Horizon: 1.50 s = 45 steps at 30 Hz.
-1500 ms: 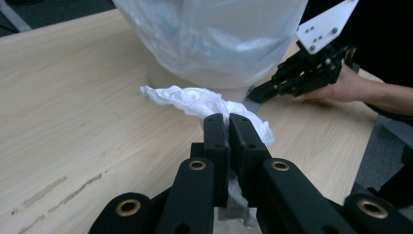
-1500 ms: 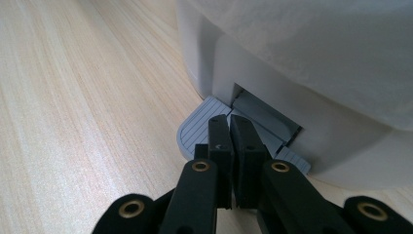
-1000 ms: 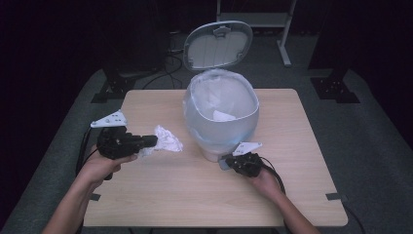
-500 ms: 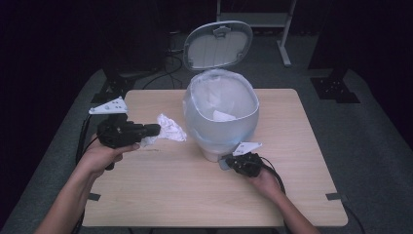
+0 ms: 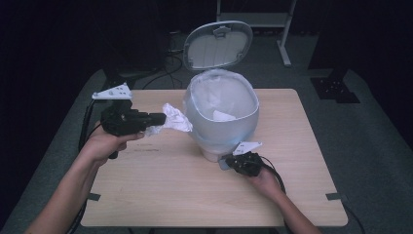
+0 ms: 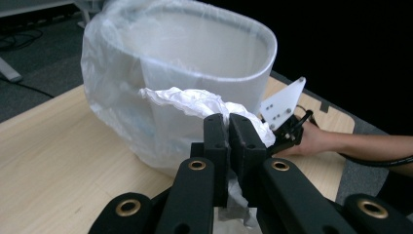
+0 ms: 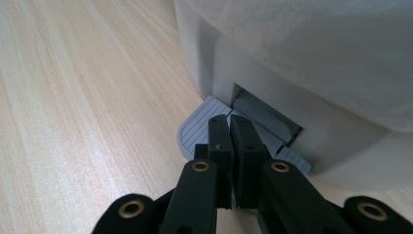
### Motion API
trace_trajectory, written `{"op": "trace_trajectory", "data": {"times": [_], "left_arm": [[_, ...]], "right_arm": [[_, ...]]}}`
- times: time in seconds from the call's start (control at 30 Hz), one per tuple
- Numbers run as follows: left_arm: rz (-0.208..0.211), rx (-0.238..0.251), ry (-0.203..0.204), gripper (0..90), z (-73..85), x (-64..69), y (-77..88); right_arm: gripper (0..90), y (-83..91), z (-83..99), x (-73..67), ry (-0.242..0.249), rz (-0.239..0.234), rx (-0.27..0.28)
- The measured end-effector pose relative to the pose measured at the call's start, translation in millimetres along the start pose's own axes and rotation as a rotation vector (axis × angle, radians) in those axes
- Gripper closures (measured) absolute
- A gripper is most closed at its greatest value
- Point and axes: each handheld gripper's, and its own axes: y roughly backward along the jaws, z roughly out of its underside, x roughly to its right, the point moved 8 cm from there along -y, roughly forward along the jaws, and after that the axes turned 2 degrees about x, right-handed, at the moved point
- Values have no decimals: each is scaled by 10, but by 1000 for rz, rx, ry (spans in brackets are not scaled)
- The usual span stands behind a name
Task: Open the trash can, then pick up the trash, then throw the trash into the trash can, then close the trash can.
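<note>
Crumpled white paper wad (image 5: 176,120) pinched in closed left claw (image 5: 163,119), just left of bag-lined white pedal bin's (image 5: 221,114) rim; closed right claw (image 5: 229,163) pressing grey pedal (image 7: 204,127).

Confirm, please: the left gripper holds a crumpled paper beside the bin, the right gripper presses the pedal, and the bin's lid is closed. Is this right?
Not quite: the lid is open, standing upright behind the bin, as the high view shows. The rest holds: the left gripper is shut on the crumpled paper beside the bin, and the right gripper presses the pedal.
</note>
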Motion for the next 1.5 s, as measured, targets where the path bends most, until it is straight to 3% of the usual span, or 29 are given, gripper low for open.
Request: {"op": "trace_trajectory", "data": {"times": [0.2, 0.57, 1.03, 1.5], "left_arm": [[11, 13, -21, 868, -214, 69, -30], [37, 22, -47, 868, -545, 149, -249], [39, 29, -28, 866, -695, 63, -445], [45, 17, -37, 866, -858, 55, -668]], "right_arm": [[873, -2, -2, 2, 3, -5, -1], [873, 1, 2, 3, 6, -2, 1], [873, 2, 3, 8, 11, -6, 0], [873, 2, 3, 9, 11, -8, 0]]}}
